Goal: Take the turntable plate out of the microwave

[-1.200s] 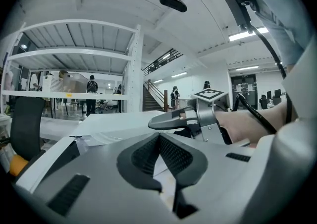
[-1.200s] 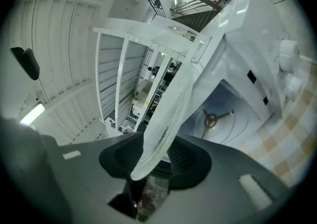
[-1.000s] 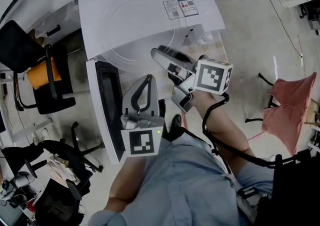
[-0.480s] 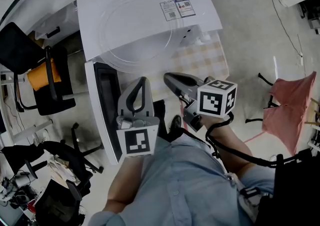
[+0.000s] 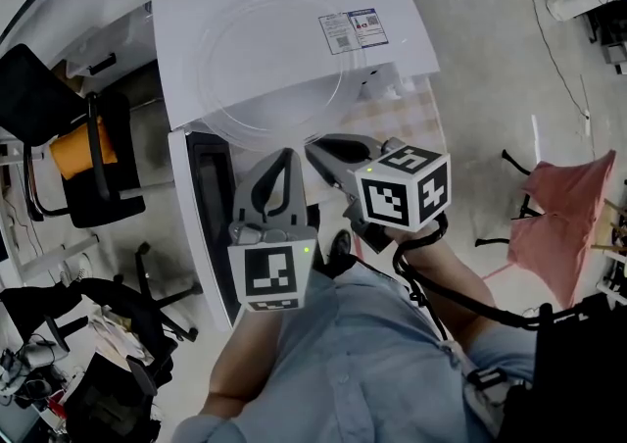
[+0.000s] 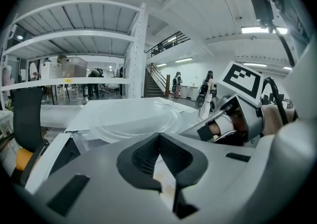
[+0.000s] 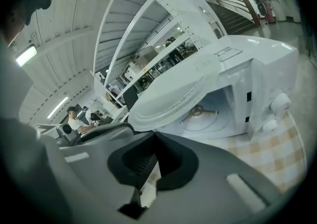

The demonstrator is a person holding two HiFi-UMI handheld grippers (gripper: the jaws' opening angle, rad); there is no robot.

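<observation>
Your left gripper (image 5: pixel 286 155) had its jaws pressed together on nothing, and its own view showed the tips meeting (image 6: pixel 159 136) with only air ahead of them. Your right gripper (image 5: pixel 318 150) had just been closing, and in its view the jaws met (image 7: pixel 154 136) with nothing between them. The turntable plate (image 5: pixel 269 64) was already out and lay flat on top of the microwave (image 5: pixel 402 39), at 12 o'clock from both grippers and apart from them. From your head camera it was only a faint clear ring on the white top, and the cavity was hidden. The right gripper view showed what that one could not: the plate (image 7: pixel 173 94) jutted past the front edge, and below it, at 1 o'clock from the jaws, the open cavity held the roller ring (image 7: pixel 200 111) alone. The knobs (image 7: pixel 280 104) stood at 3 o'clock. Only the head view showed the open door (image 5: pixel 211 206), at 9 o'clock from your left gripper. The left gripper view caught the plate (image 6: pixel 131 119) nearly edge-on.
</observation>
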